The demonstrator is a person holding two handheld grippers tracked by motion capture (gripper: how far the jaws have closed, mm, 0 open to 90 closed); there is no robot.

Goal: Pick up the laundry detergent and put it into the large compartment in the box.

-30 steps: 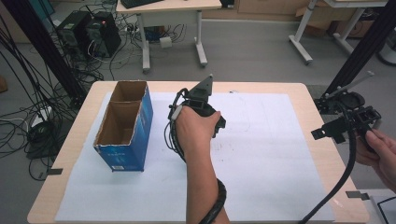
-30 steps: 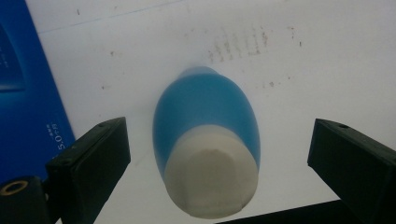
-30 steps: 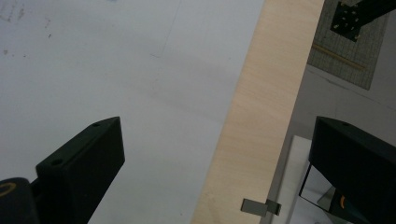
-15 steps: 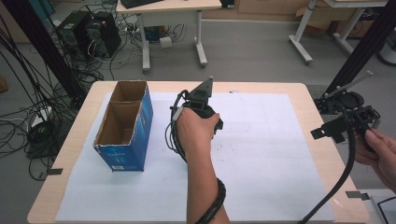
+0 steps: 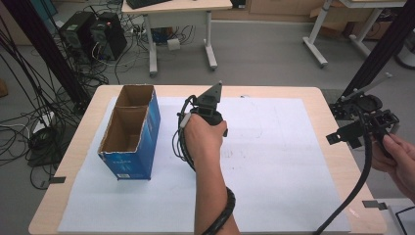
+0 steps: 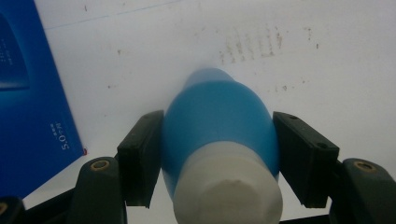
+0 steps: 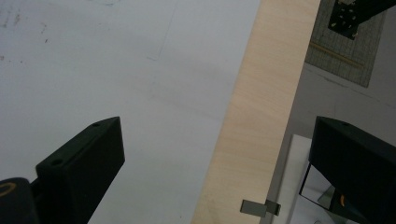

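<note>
One counter (image 5: 323, 105), wooden, carrying one white paper sheet (image 5: 274, 166). One blue cardboard box (image 5: 131, 139) at the sheet's 9 o'clock side, open-topped, with two compartments; one blue bottle (image 6: 219, 116) with one white cap, seen in the left gripper view. Two grippers: left gripper (image 6: 212, 154) at the sheet's centre, right gripper (image 5: 364, 127) at the counter's 3 o'clock edge, two black fingers (image 7: 81, 163) each; two hands.

Matt plastic bottle (image 6: 219, 135), cardboard box (image 5: 129, 132)
</note>
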